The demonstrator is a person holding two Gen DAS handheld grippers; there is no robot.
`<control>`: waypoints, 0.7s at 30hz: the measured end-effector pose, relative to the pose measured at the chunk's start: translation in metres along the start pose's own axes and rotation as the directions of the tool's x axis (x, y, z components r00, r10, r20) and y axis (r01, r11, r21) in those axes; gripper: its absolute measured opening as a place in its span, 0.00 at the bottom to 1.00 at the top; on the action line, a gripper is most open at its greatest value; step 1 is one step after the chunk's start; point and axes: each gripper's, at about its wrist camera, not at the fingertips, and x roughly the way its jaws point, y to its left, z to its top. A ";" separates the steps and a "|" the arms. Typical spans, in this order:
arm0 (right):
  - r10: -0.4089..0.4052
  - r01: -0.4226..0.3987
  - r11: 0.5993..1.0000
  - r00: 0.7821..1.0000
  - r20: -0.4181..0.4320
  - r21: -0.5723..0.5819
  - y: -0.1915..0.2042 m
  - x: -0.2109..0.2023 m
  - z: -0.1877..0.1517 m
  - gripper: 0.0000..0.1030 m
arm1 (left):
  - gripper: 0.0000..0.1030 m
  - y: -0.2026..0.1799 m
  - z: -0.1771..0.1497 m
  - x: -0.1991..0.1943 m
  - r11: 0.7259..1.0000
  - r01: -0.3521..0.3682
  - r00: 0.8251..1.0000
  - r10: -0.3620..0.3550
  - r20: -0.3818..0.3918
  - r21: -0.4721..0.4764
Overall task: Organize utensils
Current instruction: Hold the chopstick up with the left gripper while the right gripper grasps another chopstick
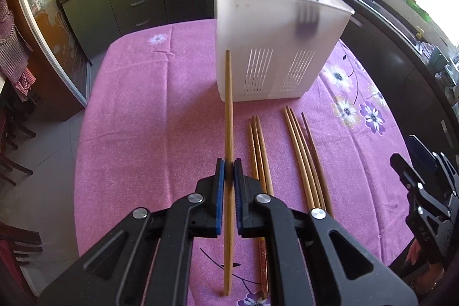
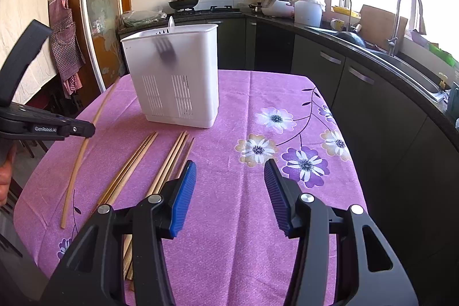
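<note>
My left gripper (image 1: pixel 229 166) is shut on a single wooden chopstick (image 1: pixel 228 105) and holds it above the pink cloth, its tip pointing at the white utensil holder (image 1: pixel 266 48). Several more chopsticks (image 1: pixel 298 157) lie on the cloth to the right of it. The holder (image 2: pixel 183 70) stands upright at the table's far side with a fork and a spoon inside. My right gripper (image 2: pixel 229 168) is open and empty over the cloth, right of the loose chopsticks (image 2: pixel 169 165). The left gripper (image 2: pixel 86 129) with its chopstick (image 2: pixel 83 151) shows in the right wrist view.
The table carries a pink floral tablecloth (image 2: pixel 287 134). Dark kitchen cabinets and a counter with a sink and tap (image 2: pixel 401 19) run along the right and back. A stove with a wok (image 2: pixel 183 2) stands at the back. Chairs (image 1: pixel 14 162) stand at the left.
</note>
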 end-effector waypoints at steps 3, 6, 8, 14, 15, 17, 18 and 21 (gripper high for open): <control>0.003 -0.003 1.000 1.000 -0.002 -0.004 0.002 -0.001 0.000 0.48 | 0.06 0.003 -0.003 -0.025 1.000 -0.001 0.998 0.001 0.056 0.006; 0.007 -0.007 1.000 1.000 -0.007 -0.010 0.005 -0.001 0.002 0.48 | 0.06 0.004 -0.008 -0.046 1.000 0.003 0.995 -0.005 0.095 0.012; 0.015 -0.015 1.000 1.000 -0.016 -0.015 0.007 0.000 0.002 0.48 | 0.06 0.005 -0.011 -0.054 1.000 0.008 0.994 -0.010 0.113 0.016; 0.078 -0.083 0.996 0.988 -0.130 -0.032 0.012 0.024 0.007 0.54 | 0.06 0.007 -0.025 -0.077 0.999 0.010 0.987 -0.015 0.159 0.033; 0.092 -0.097 0.995 0.984 -0.151 -0.031 0.013 0.030 0.009 0.54 | 0.06 0.006 -0.027 -0.079 0.999 0.011 0.986 -0.017 0.163 0.036; 0.101 -0.108 0.994 0.977 -0.188 -0.028 0.014 0.042 0.013 0.54 | 0.06 0.007 -0.031 -0.082 0.999 0.013 0.985 -0.020 0.170 0.040; 0.105 -0.112 0.993 0.973 -0.206 -0.023 0.015 0.049 0.016 0.54 | 0.06 0.008 -0.033 -0.084 0.999 0.013 0.985 -0.020 0.173 0.040; 0.137 -0.142 0.990 0.955 -0.263 0.001 0.017 0.068 0.022 0.43 | 0.06 0.010 -0.036 -0.087 0.999 0.009 0.984 -0.017 0.180 0.042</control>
